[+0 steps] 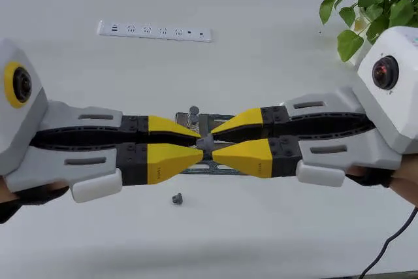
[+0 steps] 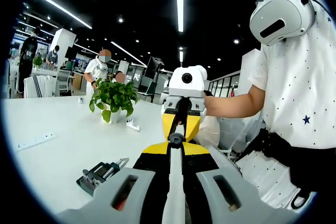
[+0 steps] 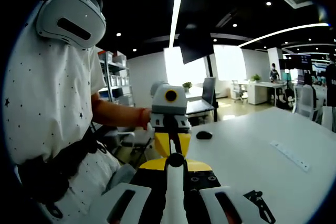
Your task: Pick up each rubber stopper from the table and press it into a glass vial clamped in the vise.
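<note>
Two grippers are held tip to tip over the small metal vise (image 1: 210, 121). The left gripper (image 1: 200, 143) and the right gripper (image 1: 213, 145) are each closed on one dark-grey rubber stopper (image 1: 206, 143), which is pinched between them. A second grey rubber stopper (image 1: 177, 198) is seen on the white table (image 1: 274, 227), at six o'clock from the vise.

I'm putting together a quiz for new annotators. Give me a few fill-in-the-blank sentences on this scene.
The left gripper and right gripper meet tip to tip on a grey rubber ___. Another stopper lies loose on the white ___. A potted ___ stands at the far right of the head view.
Missing words: stopper; table; plant.
</note>
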`<state>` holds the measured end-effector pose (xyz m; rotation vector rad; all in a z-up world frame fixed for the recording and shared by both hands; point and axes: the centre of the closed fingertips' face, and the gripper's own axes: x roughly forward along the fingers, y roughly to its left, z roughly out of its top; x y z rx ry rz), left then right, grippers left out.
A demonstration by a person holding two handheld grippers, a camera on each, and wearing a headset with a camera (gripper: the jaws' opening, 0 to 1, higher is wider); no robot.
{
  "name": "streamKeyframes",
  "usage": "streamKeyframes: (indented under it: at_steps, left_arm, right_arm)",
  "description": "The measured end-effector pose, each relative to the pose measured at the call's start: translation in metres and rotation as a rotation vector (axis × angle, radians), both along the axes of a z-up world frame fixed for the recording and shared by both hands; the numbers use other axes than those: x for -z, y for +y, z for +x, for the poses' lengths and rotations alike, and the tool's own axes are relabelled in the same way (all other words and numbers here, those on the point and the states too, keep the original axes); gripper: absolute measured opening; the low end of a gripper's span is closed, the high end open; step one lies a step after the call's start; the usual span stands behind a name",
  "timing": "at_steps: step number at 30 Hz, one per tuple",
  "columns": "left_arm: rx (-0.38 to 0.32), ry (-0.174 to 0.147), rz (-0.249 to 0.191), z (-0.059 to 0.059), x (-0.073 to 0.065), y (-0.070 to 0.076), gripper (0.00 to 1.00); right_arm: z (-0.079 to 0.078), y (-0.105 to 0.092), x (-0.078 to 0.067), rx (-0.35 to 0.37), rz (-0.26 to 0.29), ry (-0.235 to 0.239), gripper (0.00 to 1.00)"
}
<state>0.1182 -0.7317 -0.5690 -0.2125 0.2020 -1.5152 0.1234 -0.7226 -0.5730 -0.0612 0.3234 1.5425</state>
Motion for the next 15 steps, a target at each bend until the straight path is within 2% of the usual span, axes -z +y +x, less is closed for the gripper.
streamKeyframes:
  at_steps: [11, 15]
  left_arm:
    - [-0.026, 0.002, 0.001, 0.008, 0.006, 0.000, 0.04]
    - [-0.037, 0.003, 0.003, 0.011, 0.009, 0.003, 0.04]
  right_arm:
    - [0.007, 0.000, 0.006, 0.011, -0.022, 0.020, 0.06]
    - [0.011, 0.001, 0.010, 0.012, -0.045, 0.025, 0.06]
